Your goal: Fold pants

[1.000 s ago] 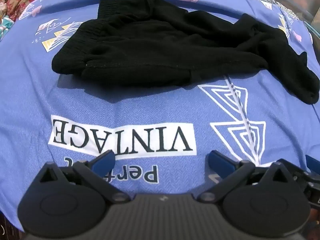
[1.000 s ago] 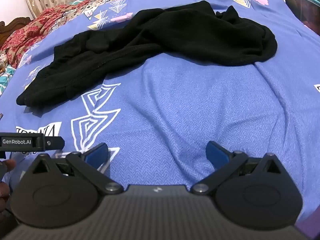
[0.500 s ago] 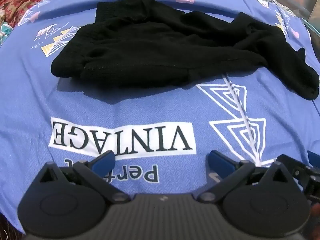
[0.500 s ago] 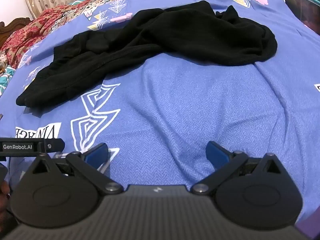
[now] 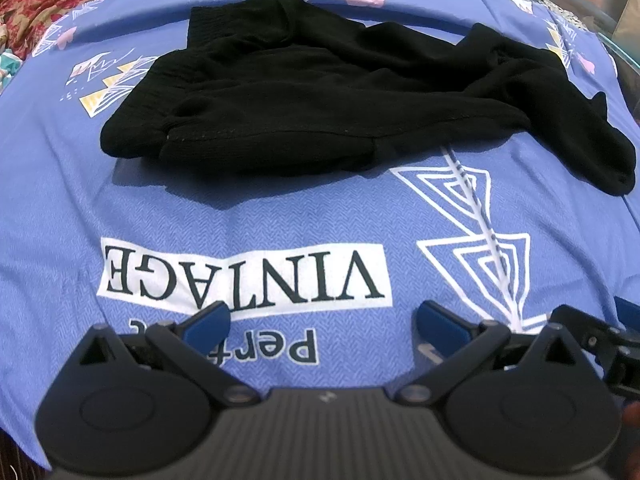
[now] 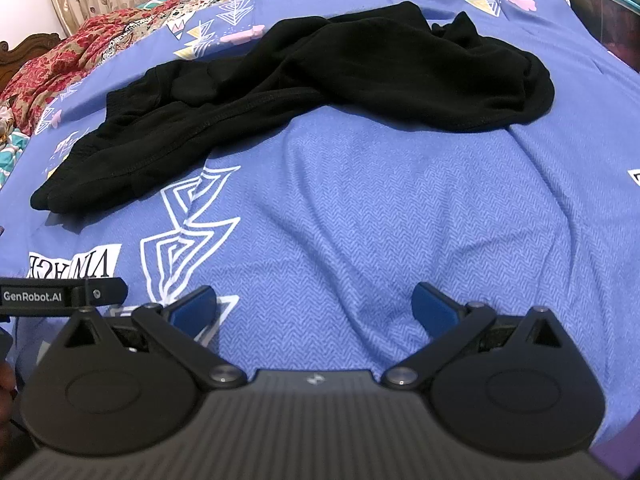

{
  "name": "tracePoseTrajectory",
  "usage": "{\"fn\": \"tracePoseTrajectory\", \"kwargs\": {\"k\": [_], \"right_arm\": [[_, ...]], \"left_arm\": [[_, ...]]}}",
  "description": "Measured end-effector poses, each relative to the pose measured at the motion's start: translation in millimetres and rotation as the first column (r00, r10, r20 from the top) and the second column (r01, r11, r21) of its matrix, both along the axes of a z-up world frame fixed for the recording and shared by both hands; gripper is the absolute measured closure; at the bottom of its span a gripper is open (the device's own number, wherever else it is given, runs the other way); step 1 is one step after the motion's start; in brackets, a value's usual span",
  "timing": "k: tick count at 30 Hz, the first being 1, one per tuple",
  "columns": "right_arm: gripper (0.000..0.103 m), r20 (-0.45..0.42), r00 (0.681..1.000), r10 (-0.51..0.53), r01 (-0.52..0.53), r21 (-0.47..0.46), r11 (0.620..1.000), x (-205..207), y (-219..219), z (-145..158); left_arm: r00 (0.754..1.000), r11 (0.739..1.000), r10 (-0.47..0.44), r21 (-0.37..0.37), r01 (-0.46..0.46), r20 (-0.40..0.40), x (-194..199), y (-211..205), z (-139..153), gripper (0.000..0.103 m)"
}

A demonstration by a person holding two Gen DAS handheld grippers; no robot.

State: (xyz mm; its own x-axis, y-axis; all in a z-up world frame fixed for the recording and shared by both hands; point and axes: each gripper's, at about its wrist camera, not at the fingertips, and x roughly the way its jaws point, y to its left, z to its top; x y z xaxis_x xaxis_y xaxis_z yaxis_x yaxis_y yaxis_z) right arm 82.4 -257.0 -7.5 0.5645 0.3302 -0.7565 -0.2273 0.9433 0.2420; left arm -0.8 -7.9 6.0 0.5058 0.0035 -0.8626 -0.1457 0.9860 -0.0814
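Folding has not begun yet, as far as I can judge: the black pants lie crumpled and twisted on the blue bedsheet, not laid flat, with the ribbed waistband at the far left in my left view and one leg running out to the right, where its end lies near the white triangle print. In my right view the same pants stretch across the far part of the bedsheet, one end bunched at the right and the other end reaching toward the left. Both my tongs are over the bare sheet, well apart from the cloth. My left gripper is wide open and holds nothing; my right gripper is also wide open and empty. So everything is left: to straighten the pants, put one leg on the other, then fold them across. Compared with one second ago, the pants did not change their shape. In my left view they sit a little lower and nearer, so I think my left gripper has tilted or come slightly forward; my right view is almost the same as before.
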Motion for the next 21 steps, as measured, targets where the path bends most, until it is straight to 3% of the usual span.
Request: {"fn": "tracePoseTrajectory", "kwargs": {"k": [9,15,18,21], "right_arm": [[0.0,0.0,1.0,0.0,0.0,-0.001,1.0,0,0,0],[0.0,0.002,1.0,0.0,0.0,-0.002,1.0,0,1,0],[0.0,0.004,1.0,-0.002,0.002,0.005,1.0,-1,0,0],[0.0,0.004,1.0,0.001,-0.001,0.024,1.0,-1,-4,1]], "left_arm": [[1.0,1.0,0.005,-0.002,-0.005,0.025,-2,1,7,0.0],[0.979,0.989,0.138,-0.082,-0.126,0.151,-1,41,38,0.0],[0.961,0.948,0.256,-0.225,-0.228,0.108,15,77,40,0.006],[0.933,0.852,0.36,-0.407,-0.329,-0.001,36,113,28,0.016]]}}
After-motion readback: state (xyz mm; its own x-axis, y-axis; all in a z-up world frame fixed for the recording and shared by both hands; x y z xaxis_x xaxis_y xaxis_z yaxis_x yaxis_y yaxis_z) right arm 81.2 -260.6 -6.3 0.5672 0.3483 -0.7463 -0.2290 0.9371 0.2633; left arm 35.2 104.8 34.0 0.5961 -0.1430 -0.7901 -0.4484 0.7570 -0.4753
